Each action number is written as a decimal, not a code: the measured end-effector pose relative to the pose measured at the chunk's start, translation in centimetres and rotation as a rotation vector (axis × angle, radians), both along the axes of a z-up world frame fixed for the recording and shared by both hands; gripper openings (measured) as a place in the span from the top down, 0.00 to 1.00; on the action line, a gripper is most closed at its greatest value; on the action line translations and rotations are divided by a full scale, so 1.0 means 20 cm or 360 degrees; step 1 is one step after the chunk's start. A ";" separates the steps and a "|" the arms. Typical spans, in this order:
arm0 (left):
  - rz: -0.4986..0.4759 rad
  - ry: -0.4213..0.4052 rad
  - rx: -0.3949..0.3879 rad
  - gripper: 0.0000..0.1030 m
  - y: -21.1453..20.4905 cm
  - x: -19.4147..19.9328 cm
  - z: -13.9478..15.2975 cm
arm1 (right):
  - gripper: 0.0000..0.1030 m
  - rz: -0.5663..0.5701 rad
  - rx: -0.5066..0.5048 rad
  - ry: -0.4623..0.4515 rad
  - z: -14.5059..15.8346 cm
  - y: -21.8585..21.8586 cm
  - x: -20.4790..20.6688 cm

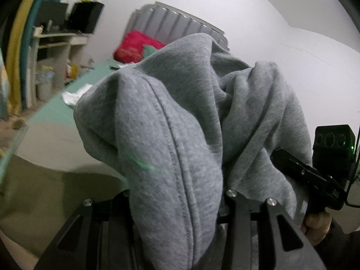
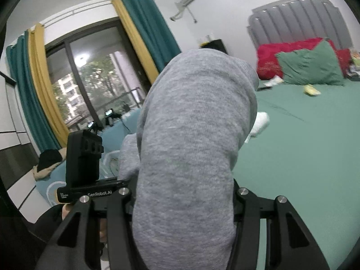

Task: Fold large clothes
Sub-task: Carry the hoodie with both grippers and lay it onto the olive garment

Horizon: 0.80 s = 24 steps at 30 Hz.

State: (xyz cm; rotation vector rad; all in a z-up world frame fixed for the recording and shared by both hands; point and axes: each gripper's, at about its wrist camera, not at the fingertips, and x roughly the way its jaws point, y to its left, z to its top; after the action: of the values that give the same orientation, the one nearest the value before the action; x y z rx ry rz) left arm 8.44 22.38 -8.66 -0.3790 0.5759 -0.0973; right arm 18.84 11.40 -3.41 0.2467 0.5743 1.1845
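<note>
A grey sweatshirt-fabric garment [image 1: 180,117] is lifted in the air and fills the middle of both views. My left gripper [image 1: 177,204] is shut on a seamed fold of it; the fingertips are buried in the cloth. My right gripper [image 2: 184,202] is shut on another bunched part of the same garment [image 2: 193,121], which drapes over the fingers and hides them. The right gripper also shows at the right edge of the left wrist view [image 1: 315,175], close beside the left one. The left gripper's body shows at the left of the right wrist view [image 2: 83,162].
A bed with a green sheet [image 2: 303,146] lies below and ahead, with a grey headboard [image 2: 299,18], red pillows [image 2: 270,58], a green pillow [image 2: 312,67] and small white items [image 2: 258,121]. A window with teal and yellow curtains [image 2: 139,33] is at left. Cluttered shelves [image 1: 58,42] stand beyond the bed.
</note>
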 end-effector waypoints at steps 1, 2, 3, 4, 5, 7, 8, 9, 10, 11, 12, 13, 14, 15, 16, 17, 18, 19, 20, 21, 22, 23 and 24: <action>0.0023 -0.0004 0.0017 0.61 0.02 0.01 0.03 | 0.53 0.0017 0.0030 0.0005 0.01 0.07 0.00; 0.0053 -0.0008 0.0045 0.61 0.07 -0.01 0.06 | 0.53 0.0033 0.0063 0.0017 0.02 0.13 0.01; 0.0084 -0.0010 0.0083 0.61 0.13 -0.02 0.10 | 0.52 0.0044 0.0090 0.0027 0.02 0.18 0.02; 0.0101 -0.0010 0.0105 0.61 0.19 -0.04 0.12 | 0.52 0.0054 0.0121 0.0041 0.02 0.25 0.03; 0.0128 -0.0004 0.0127 0.61 0.25 -0.06 0.15 | 0.52 0.0062 0.0145 0.0056 0.02 0.31 0.03; 0.0175 0.0017 0.0173 0.61 0.35 -0.05 0.17 | 0.52 0.0074 0.0196 0.0099 0.01 0.42 0.03; 0.0192 0.0031 0.0204 0.61 0.40 -0.05 0.18 | 0.52 0.0075 0.0220 0.0130 0.00 0.48 0.05; 0.0210 0.0048 0.0237 0.61 0.45 -0.05 0.20 | 0.52 0.0075 0.0236 0.0155 -0.01 0.53 0.06; 0.0219 0.0061 0.0257 0.61 0.48 -0.04 0.20 | 0.52 0.0070 0.0257 0.0190 -0.03 0.58 0.08; 0.0228 0.0080 0.0287 0.61 0.53 -0.02 0.19 | 0.52 0.0063 0.0279 0.0235 -0.07 0.62 0.10; 0.0232 0.0099 0.0309 0.60 0.58 0.02 0.18 | 0.52 0.0051 0.0291 0.0274 -0.08 0.70 0.10; 0.0239 0.0116 0.0317 0.57 0.63 0.06 0.15 | 0.51 0.0021 0.0299 0.0325 -0.13 0.74 0.11; 0.0264 0.0140 0.0316 0.54 0.68 0.09 0.11 | 0.48 -0.0027 0.0291 0.0386 -0.20 0.78 0.14; 0.0328 0.0205 0.0323 0.45 0.75 0.13 0.04 | 0.43 -0.0074 0.0259 0.0435 -0.26 0.84 0.16; 0.0382 0.0271 0.0326 0.37 0.83 0.14 0.00 | 0.39 -0.0117 0.0183 0.0493 -0.35 0.93 0.19; 0.0470 0.0382 0.0325 0.35 0.90 0.17 -0.09 | 0.33 -0.0144 0.0038 0.0576 -0.46 1.01 0.23; 0.0531 0.0475 0.0297 0.35 0.96 0.19 -0.17 | 0.33 -0.0156 -0.0106 0.0660 -0.58 1.06 0.26; 0.0551 0.0524 0.0264 0.35 1.00 0.20 -0.22 | 0.33 -0.0186 -0.0243 0.0743 -0.70 1.08 0.30; 0.0567 0.0555 0.0227 0.35 1.04 0.20 -0.28 | 0.33 -0.0220 -0.0244 0.0789 -0.77 1.06 0.33; 0.0571 0.0557 0.0205 0.35 1.05 0.19 -0.32 | 0.32 -0.0259 -0.0157 0.0836 -0.81 0.99 0.36; 0.0566 0.0550 0.0207 0.35 1.05 0.18 -0.34 | 0.29 -0.0272 -0.0119 0.0852 -0.82 0.94 0.38; 0.0565 0.0535 0.0229 0.35 1.05 0.17 -0.35 | 0.26 -0.0271 -0.0106 0.0822 -0.79 0.90 0.39; 0.0568 0.0524 0.0260 0.34 1.04 0.17 -0.36 | 0.26 -0.0278 -0.0104 0.0776 -0.77 0.87 0.39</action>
State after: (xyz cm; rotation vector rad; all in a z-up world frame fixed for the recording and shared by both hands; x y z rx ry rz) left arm 11.83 43.20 -15.87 -0.3352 0.8255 0.3594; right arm 26.55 28.81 -18.76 0.5266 0.9941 0.9340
